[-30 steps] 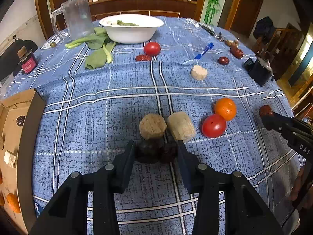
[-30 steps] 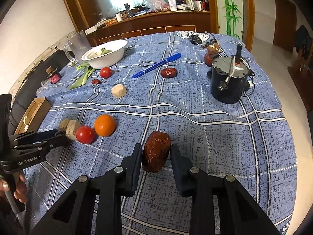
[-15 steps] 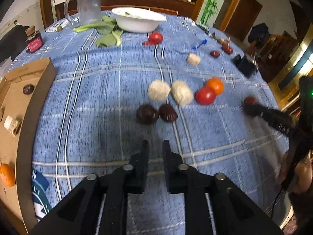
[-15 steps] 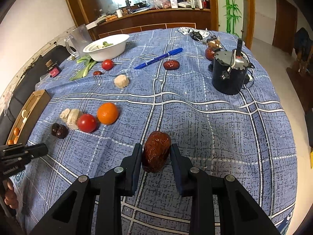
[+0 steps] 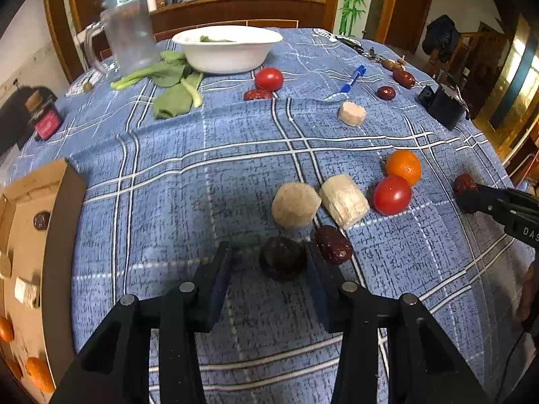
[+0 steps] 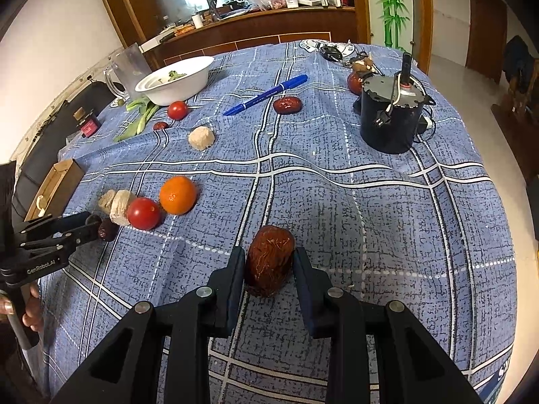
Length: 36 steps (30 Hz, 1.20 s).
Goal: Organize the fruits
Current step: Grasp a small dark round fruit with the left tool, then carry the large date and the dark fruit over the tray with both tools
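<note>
In the left wrist view my left gripper (image 5: pixel 267 257) is low over the blue cloth, its jaws opening around a dark round fruit (image 5: pixel 283 262). The right pad is at the fruit and the left pad stands clear of it. A red date (image 5: pixel 333 244) lies just outside the right finger. Behind them are two beige lumps (image 5: pixel 295 204), a tomato (image 5: pixel 391 194) and an orange (image 5: pixel 403 167). My right gripper (image 6: pixel 267 266) is shut on a wrinkled red date (image 6: pixel 269 261) held above the cloth. The open cardboard box (image 5: pixel 64 222) at the left holds oranges and a dark fruit.
At the back stand a white bowl (image 5: pixel 229 47), a clear pitcher (image 5: pixel 126 33) and greens (image 5: pixel 171 91). A second tomato (image 5: pixel 268 78), a blue pen (image 5: pixel 352 79), another beige lump (image 5: pixel 351 113) and loose dates lie mid-table. A black motor (image 6: pixel 390 114) sits at the right.
My left gripper drew back from the two dark fruits and shut on nothing, then came forward again with jaws apart around the round one. The right gripper kept still with its date.
</note>
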Available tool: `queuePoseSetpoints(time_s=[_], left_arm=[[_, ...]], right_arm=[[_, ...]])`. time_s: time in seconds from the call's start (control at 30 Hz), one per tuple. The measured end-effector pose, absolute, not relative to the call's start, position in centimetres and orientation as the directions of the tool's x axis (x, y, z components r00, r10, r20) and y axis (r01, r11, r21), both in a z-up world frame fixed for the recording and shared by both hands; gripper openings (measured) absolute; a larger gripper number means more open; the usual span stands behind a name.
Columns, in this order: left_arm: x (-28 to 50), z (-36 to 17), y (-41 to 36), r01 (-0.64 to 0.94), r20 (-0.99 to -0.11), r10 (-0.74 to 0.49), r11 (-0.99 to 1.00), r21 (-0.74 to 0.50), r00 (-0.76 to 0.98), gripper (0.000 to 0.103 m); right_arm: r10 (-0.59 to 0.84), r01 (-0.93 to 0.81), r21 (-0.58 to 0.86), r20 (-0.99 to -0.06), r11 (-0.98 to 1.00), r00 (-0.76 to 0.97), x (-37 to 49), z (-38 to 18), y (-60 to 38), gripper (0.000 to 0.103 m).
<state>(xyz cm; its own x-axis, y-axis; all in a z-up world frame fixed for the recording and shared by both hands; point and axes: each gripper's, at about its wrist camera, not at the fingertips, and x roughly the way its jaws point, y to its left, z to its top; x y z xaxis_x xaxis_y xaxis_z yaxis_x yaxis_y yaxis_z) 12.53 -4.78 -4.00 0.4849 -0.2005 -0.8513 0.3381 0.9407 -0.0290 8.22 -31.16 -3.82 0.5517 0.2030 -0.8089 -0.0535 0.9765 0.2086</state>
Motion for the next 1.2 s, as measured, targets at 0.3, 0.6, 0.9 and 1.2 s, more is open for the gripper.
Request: queuePoseSetpoints(time_s=[0.3,0.6,0.9,1.2], left_arm=[[11.1,-3.3,-4.5,0.292,-0.829,-0.223,0.954,-0.075,0.513,0.022],[6.0,-2.3,-1.8,0.231,-0.836,-0.260,0.959,-0.165,0.483,0.022],[1.5,-1.1,-0.1,0.209,-0.815,-0.232,0.968,-0.139,0.531,0.022],[-0.4,0.3,2.4,0.196,-0.802,-0.236,0.969,-0.150,0.549,0.022]], right_arm=[[0.138,-0.062,0.126,-0.802,0.990,0.582,7.8,-3.4,-30.2,0.031],[0.117,-0.084,0.083,-0.763,0.993,0.635,4.6,-0.5,-29.1,0.032],[0.111,-0.101,0.061,-0.778,0.993,0.619,0.9,-0.4,-25.5,0.032],[0.122,-0.124,0.058,-0.775,0.991,0.620,-0.6,0.2,-21.3,0.032]])
